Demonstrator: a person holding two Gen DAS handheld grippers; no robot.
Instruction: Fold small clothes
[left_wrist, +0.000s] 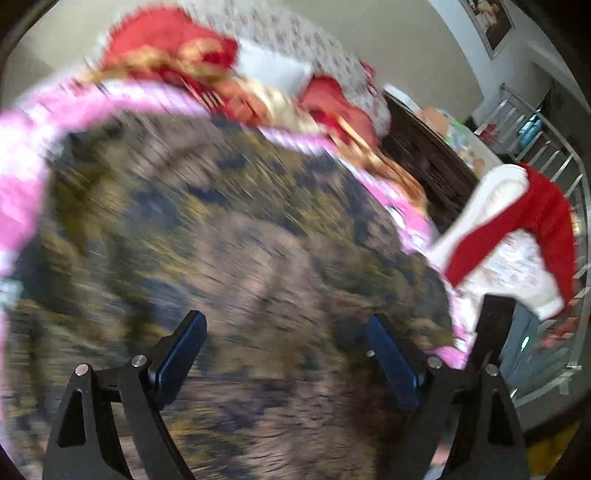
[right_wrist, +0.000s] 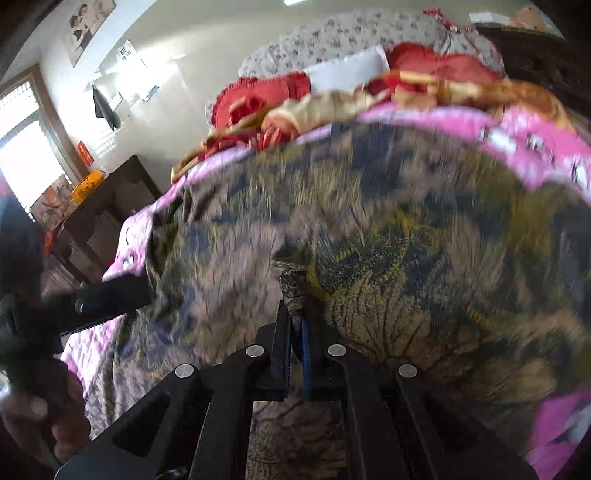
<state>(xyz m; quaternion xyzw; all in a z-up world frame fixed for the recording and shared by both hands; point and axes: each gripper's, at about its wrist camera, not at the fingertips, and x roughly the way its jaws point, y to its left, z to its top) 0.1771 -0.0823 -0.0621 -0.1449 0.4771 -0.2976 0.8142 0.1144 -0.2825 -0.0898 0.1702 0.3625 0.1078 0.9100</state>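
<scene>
Spread across a pink quilt (right_wrist: 436, 122) on the bed, filling both views from centre out to 3 o'clock: a patterned brown-and-yellow garment (right_wrist: 388, 229), blurred. At 6 o'clock of the right wrist view, right gripper (right_wrist: 297, 317) clenched on a bunched edge of that garment; at 6 o'clock of the left wrist view, left gripper (left_wrist: 284, 343) spread wide over the cloth, grasping nothing. Likely trouble: thin pinch slipping out under a fast swing, or a skewed, bunched fold with the opposite edge unpinned.
</scene>
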